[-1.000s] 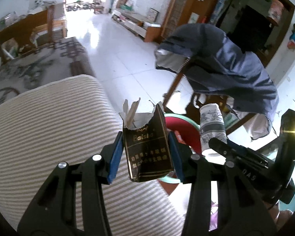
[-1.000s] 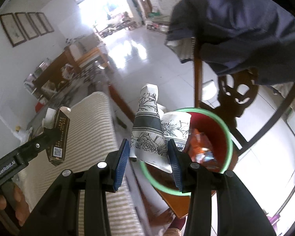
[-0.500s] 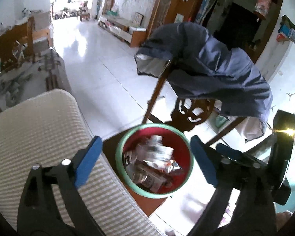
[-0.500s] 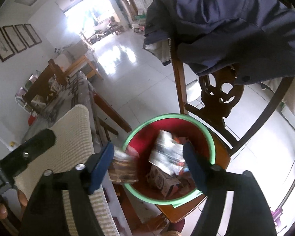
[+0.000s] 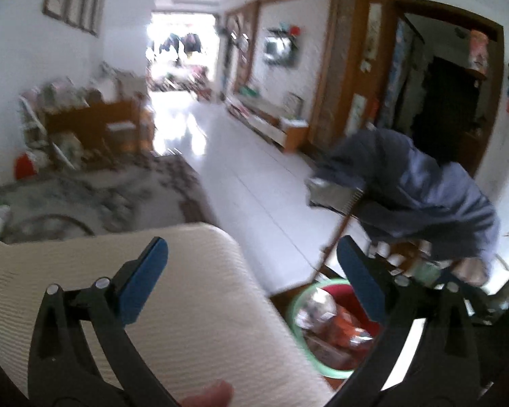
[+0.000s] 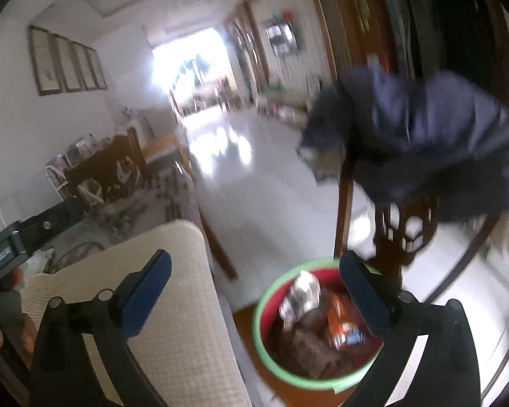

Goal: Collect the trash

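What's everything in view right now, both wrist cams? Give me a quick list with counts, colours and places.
Trash bin: one, red inside with green rim, on the floor below the right gripper, beside the cushion.
Trash in bin: several crumpled wrappers, silver, orange and brown; blurred, exact count unclear.
Cushion: one, cream, ribbed, under the left gripper.
Wooden chair: one, dark brown, behind the bin.
Jacket: one, blue-grey, draped over the chair back.
Framed pictures: a row, dark frames, on the left wall.
Floor: white glossy tiles, running to the bright doorway.
Left gripper: black with blue pads, open, empty.
Right gripper: black with blue pads, open, empty.
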